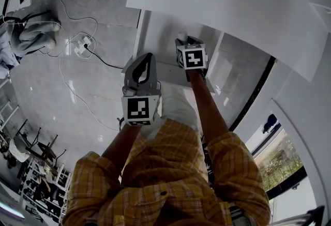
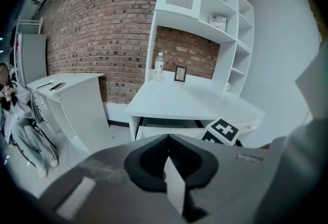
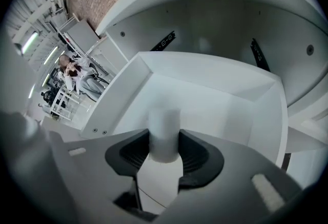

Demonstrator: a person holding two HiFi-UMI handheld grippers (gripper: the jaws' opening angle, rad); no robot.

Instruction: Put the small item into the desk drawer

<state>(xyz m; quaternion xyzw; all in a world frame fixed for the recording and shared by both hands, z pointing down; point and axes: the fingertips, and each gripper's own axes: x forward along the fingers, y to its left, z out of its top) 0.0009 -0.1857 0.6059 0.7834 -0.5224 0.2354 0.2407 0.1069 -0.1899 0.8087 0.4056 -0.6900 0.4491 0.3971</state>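
In the right gripper view, my right gripper (image 3: pixel 164 142) is shut on a small white cylindrical item (image 3: pixel 164 123), a bottle-like piece with a narrower top. It hangs over the open white desk drawer (image 3: pixel 220 110), whose inside looks bare. In the head view the right gripper (image 1: pixel 186 44) reaches forward over the drawer (image 1: pixel 161 39), and the item (image 1: pixel 182 36) peeks out beyond its marker cube. My left gripper (image 1: pixel 146 62) hangs lower and to the left of the drawer, its jaws together with nothing between them. From the left gripper view (image 2: pixel 167 141) the drawer (image 2: pixel 163 126) shows pulled out under the desktop.
A white desk (image 2: pixel 189 99) with shelves stands against a brick wall, with a water bottle (image 2: pixel 159 66) and a small frame (image 2: pixel 180 73) on it. Cables and a power strip (image 1: pixel 83 45) lie on the floor at left. A second white desk (image 2: pixel 66 95) stands further left.
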